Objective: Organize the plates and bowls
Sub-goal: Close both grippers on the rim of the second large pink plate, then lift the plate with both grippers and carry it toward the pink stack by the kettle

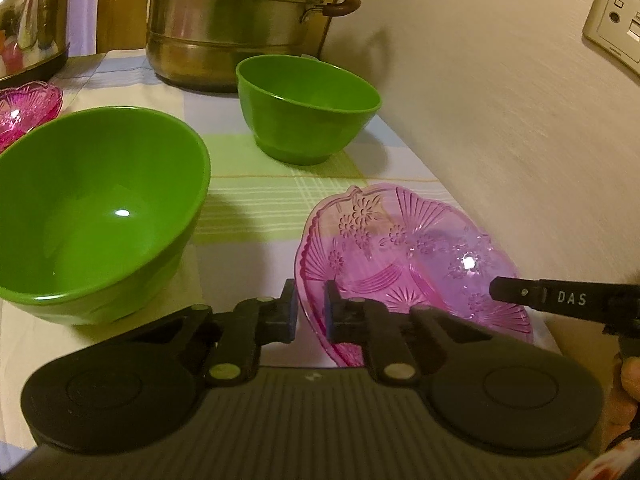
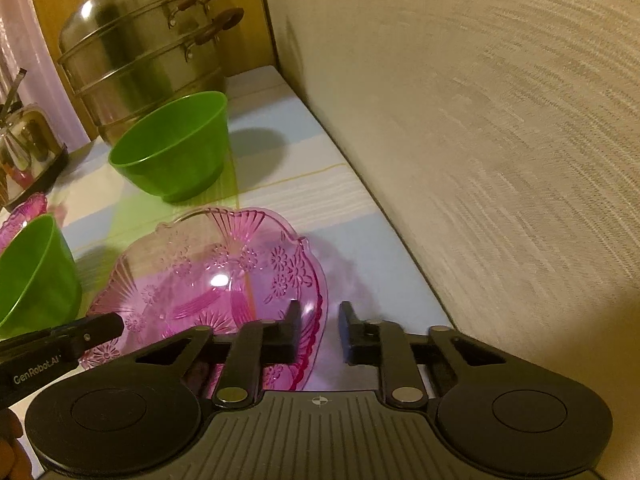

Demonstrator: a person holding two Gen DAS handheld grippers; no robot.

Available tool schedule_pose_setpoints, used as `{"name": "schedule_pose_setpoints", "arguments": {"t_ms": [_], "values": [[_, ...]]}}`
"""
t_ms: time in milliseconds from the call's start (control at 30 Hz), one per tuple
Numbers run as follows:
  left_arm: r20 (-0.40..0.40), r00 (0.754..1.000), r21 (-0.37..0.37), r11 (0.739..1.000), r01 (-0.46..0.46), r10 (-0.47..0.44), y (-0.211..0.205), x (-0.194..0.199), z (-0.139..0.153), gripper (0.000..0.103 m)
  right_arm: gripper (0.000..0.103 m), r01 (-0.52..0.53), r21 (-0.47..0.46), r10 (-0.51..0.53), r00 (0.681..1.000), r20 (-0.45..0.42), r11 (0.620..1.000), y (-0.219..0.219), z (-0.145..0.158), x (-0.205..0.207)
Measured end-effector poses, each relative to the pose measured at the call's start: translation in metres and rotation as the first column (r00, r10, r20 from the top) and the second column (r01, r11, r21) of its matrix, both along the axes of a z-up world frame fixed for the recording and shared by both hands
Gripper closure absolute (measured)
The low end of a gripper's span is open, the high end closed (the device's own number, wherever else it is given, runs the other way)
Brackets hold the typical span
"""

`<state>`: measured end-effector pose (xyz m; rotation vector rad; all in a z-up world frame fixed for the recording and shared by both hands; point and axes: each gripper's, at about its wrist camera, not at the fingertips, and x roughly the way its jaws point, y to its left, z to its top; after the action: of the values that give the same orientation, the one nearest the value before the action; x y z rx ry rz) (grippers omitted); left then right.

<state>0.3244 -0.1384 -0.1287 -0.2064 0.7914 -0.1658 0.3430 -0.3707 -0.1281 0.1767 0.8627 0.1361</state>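
Pink plate: translucent, pressed with flowers and fans, the pink plate [image 1: 404, 264] [image 2: 208, 280] lies on the checked tablecloth [image 1: 256, 184] [image 2: 304, 196], near the table's wall-side edge.
Your left gripper: your left gripper [image 1: 310, 312] straddles the plate's near-left rim, one finger outside and one over the dish; the jaws stand a little apart and I cannot tell whether the pads press the rim.
Your right gripper: your right gripper [image 2: 319, 330] has its left finger over the plate's right rim and its right finger outside, above the cloth. The jaws stand apart, with a clear gap, gripping nothing.
Near green bowl: the big green bowl [image 1: 92, 216] [image 2: 34, 276] sits upright just left of the plate, apart from it.
Far green bowl: a second green bowl [image 1: 306, 112] [image 2: 176, 148] stands farther back, in front of the steel steamer pot [image 1: 236, 24] [image 2: 144, 52].
Second pink dish: another pink dish [image 1: 24, 108] [image 2: 24, 212] shows at the left edge, beyond the near bowl.
Kettle: a shiny kettle [image 1: 28, 28] [image 2: 24, 148] stands at the far left.
Wall: the textured wall [image 1: 500, 120] [image 2: 480, 140] runs along the table's right side, carrying a socket plate [image 1: 616, 24].
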Motion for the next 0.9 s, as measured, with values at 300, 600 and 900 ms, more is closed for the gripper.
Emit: {"name": "schedule_pose_setpoints", "arguments": {"t_ms": [300, 600, 900], "values": [[0.004, 1.0, 0.009, 1.0, 0.015, -0.015, 0.002, -0.005, 0.012, 0.092, 0.091, 0.01, 0.014, -0.01, 1.0, 0.003, 1.0, -0.002, 0.01, -0.008], [0.046, 0.999, 0.008, 1.0, 0.018, -0.018, 0.013, -0.028, 0.062, 0.092, 0.091, 0.017, 0.034, -0.018, 0.999, 0.044, 0.999, 0.003, 0.057, -0.037], [0.087, 0.996, 0.001, 1.0, -0.027, 0.026, 0.044, -0.066, 0.103, 0.092, 0.092, -0.026, 0.088, 0.019, 0.997, 0.077, 0.996, 0.025, 0.108, -0.074]]}}
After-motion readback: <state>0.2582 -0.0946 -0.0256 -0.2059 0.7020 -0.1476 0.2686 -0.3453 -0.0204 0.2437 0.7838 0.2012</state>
